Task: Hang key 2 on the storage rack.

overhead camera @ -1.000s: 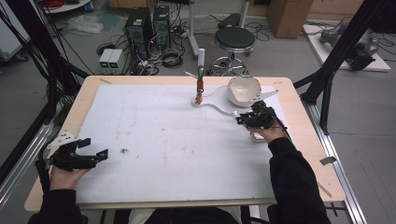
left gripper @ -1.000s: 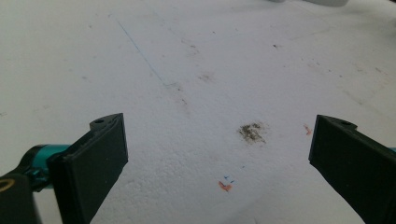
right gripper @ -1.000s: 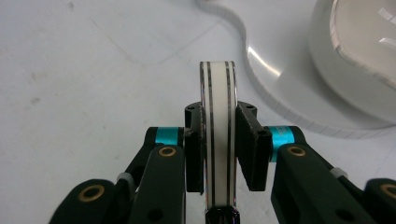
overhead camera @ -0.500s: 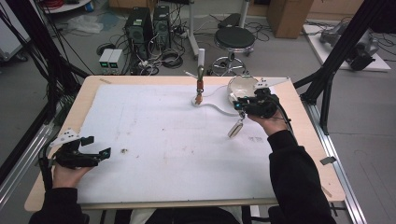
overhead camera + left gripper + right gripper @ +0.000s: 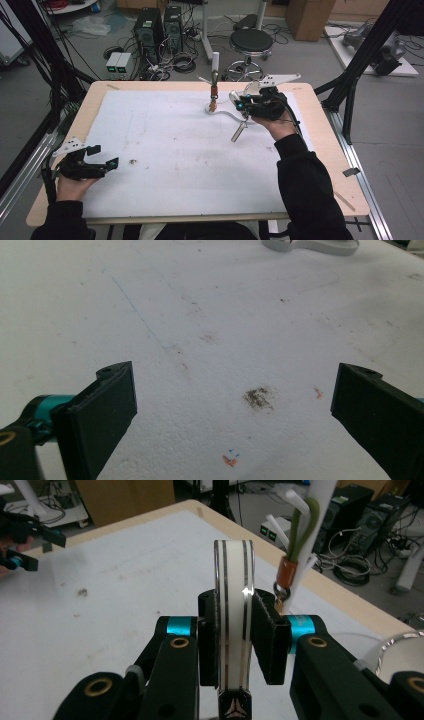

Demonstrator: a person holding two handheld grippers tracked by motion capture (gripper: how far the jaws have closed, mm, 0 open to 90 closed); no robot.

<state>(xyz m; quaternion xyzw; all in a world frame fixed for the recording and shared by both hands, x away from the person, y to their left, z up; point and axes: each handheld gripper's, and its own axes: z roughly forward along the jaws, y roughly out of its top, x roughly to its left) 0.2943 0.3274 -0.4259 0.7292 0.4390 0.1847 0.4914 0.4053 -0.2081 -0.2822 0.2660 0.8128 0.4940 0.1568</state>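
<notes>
Right gripper (image 5: pixel 245 107) near table's far edge, right of centre, jaws clamped on flat white handle with two dark stripes (image 5: pixel 233 610); its silver end (image 5: pixel 238 132) hangs below gripper toward sheet. Small logo at handle base, unreadable. Just beside it: thin stand (image 5: pixel 214 90) with green loop and brown collar; silver-rimmed bowl (image 5: pixel 400 652) close at right. Left gripper (image 5: pixel 102 157) near left front edge, jaws wide apart, holding nothing. White sheet (image 5: pixel 165 150) between grippers broad and open, dark smudge (image 5: pixel 259 397) ahead of left jaws.

matt white foam-like sheet (image 5: pixel 190 165) w/ stains; wood table (image 5: pixel 325 130) edge; glossy white handle (image 5: pixel 232 615).
</notes>
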